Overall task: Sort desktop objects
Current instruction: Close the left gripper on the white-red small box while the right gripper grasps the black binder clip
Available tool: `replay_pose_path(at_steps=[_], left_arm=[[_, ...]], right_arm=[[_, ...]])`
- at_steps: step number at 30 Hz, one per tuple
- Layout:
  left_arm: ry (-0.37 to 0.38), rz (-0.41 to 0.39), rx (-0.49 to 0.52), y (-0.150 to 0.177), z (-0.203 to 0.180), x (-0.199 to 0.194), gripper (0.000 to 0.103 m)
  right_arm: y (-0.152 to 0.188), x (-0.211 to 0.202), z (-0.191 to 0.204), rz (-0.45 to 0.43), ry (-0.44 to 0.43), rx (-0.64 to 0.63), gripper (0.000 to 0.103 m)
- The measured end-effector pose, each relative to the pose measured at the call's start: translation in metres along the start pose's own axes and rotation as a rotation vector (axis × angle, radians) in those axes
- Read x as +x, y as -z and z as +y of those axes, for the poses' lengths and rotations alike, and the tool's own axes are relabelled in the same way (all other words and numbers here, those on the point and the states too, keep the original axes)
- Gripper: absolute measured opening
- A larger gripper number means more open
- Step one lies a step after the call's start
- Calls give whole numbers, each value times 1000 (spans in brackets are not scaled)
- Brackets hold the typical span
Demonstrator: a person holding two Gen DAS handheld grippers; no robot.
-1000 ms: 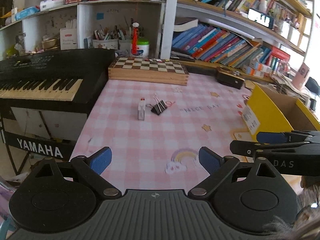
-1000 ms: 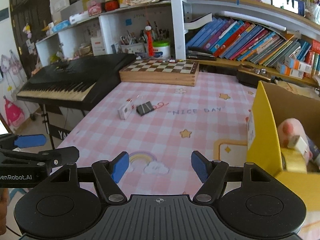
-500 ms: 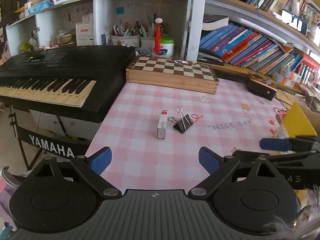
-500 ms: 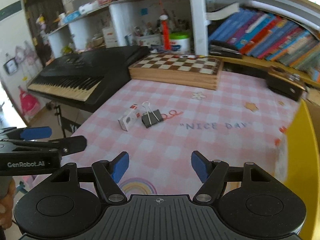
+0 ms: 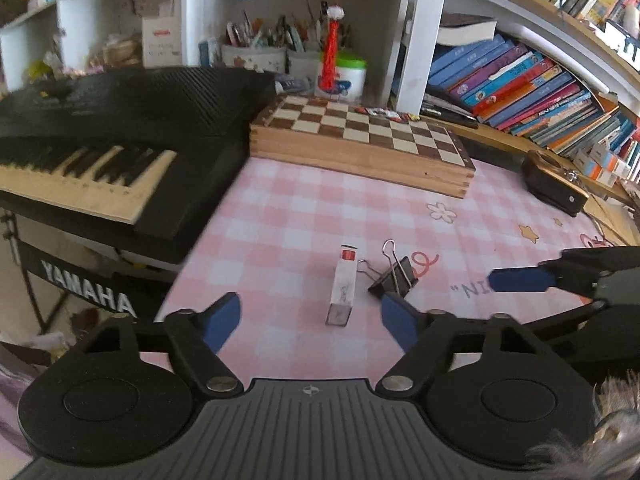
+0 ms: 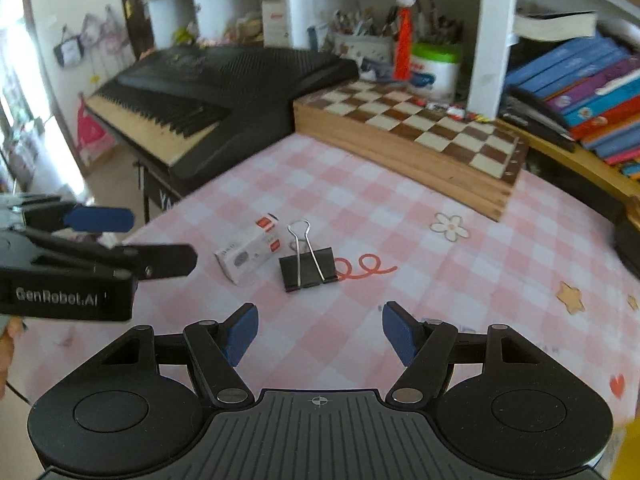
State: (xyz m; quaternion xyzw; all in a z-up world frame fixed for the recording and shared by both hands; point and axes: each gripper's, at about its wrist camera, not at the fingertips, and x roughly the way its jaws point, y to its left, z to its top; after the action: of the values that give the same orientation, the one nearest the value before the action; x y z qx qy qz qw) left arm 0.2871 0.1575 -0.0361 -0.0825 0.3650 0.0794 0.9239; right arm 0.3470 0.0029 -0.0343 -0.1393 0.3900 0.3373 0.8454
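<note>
A: Binder clip [image 6: 307,268] lies at twelve o'clock of my right gripper [image 6: 318,334], touching the small white box [image 6: 249,254]; jaws spread, empty.

B: My left gripper [image 5: 308,318], jaws just narrowing, grips nothing; bare cloth [image 5: 280,216] toward the chessboard [image 5: 360,140].

left gripper [image 5: 310,318] narrowed, nothing gripped | both nearer binder clip [image 6: 307,267]

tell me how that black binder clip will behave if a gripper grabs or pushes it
The binder clip looks stiff and light, so a nudge would probably slide it across the smooth checked mat. Its wire handles are folded back over the body and look thin, so they may pivot or slip; gripping the black body seems safer.
</note>
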Motion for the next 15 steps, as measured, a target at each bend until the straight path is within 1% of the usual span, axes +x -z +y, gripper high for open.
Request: replay_pose_path(at_steps=[4, 6, 7, 9, 10, 11, 12, 14, 15], left_arm=[[28, 35, 26, -8, -6, 27, 55], [36, 59, 52, -9, -10, 38, 46], [37, 70, 63, -10, -12, 43, 44], [38, 88, 71, -10, -14, 50, 35], [41, 95, 70, -10, -14, 54, 33], [44, 100, 66, -10, -13, 56, 28], [51, 105, 59, -11, -12, 59, 20], [78, 107, 37, -11, -10, 63, 14], [84, 102, 27, -11, -9, 64, 13]], right_arm=[[-3, 18, -1, 4, -17, -70, 70], [-4, 23, -2, 4, -43, -91, 70], [-5, 25, -2, 4, -55, -95, 70], [-6, 29, -4, -2, -75, -108, 69], [-6, 32, -4, -6, -83, -116, 69], [-8, 35, -4, -8, -86, -123, 69], [-9, 37, -4, -12, -89, -127, 69], [-10, 40, -6, -21, -99, -127, 69], [-11, 42, -7, -23, -102, -124, 69]])
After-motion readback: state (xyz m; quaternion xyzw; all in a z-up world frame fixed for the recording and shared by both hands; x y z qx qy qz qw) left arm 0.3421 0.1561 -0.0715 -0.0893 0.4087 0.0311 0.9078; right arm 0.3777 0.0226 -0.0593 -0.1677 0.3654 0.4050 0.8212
